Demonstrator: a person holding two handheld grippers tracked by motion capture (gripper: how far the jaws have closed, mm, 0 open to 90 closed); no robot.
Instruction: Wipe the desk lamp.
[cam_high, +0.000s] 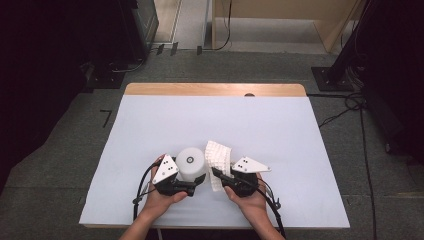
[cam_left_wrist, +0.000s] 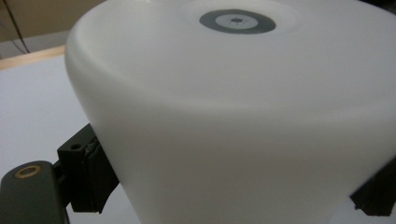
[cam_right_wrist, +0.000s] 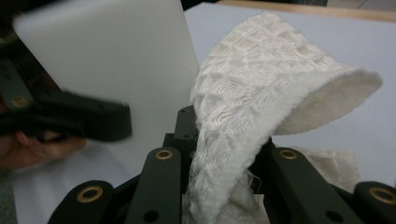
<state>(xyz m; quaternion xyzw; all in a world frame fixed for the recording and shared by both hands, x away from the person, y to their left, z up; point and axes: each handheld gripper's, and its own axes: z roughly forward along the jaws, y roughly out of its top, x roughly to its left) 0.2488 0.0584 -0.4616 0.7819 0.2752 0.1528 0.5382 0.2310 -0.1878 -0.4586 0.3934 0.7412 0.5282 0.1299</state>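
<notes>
Cloth (cam_right_wrist: 261, 88), pinched in the closed right fingers (cam_right_wrist: 299, 182), should wipe the white cup (cam_high: 190, 163) while the left fingers (cam_left_wrist: 88, 172) clamp it steady.

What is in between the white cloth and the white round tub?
Nothing visible. The right hand-held gripper is shut on the waffle-weave cloth, which arches up right beside the white tub. The left hand-held gripper is shut on the tub. Whether cloth and tub already touch I cannot tell.

White waffle-weave cloth (cam_right_wrist: 261, 93); white cylinder (cam_high: 190, 163)
</notes>
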